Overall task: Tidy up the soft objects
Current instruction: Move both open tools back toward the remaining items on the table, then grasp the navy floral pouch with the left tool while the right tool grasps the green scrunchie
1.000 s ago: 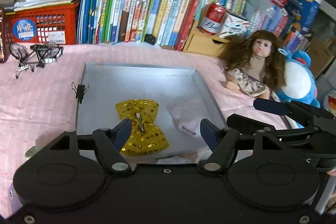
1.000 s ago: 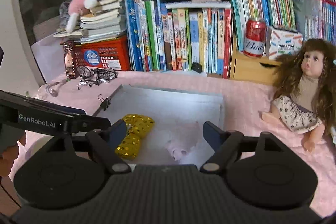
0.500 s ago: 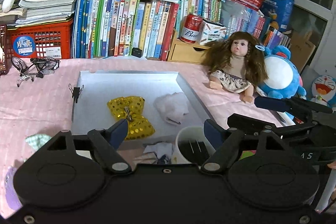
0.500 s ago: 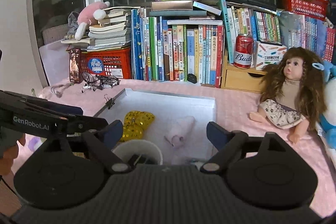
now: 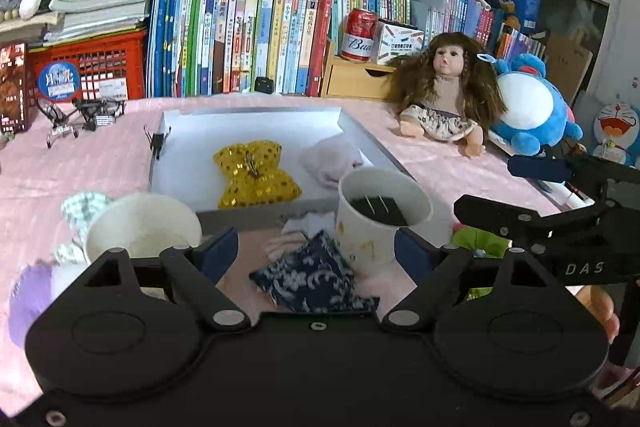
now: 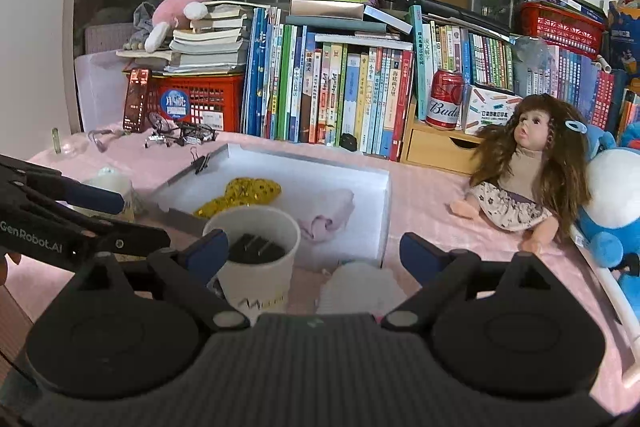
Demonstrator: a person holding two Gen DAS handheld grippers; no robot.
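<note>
In my left wrist view, a gold sequined bow (image 5: 256, 173) and a rolled pale pink cloth (image 5: 332, 165) lie side by side inside a shallow white tray (image 5: 248, 115) on the pink tablecloth (image 5: 92, 167); the cloth sits at three o'clock from the bow. Just outside the tray's near edge, at six o'clock from the bow, a folded navy floral cloth (image 5: 316, 277) lies on the tablecloth, touching a white paper cup (image 5: 382, 217) that holds dark clips. A second white cup (image 5: 142, 229) stands at nine o'clock from the navy cloth, with a green checked cloth (image 5: 84, 205) beside it.

My left gripper (image 5: 316, 253) hangs over the navy cloth, fingers spread wide, gripping nothing. My right gripper (image 6: 314, 251) is likewise spread and empty, above a white knitted piece (image 6: 360, 287).

At two o'clock from the tray, a long-haired doll (image 5: 444, 95) sits next to a blue plush toy (image 5: 528, 107). Books (image 5: 248, 39) line the far side.
</note>
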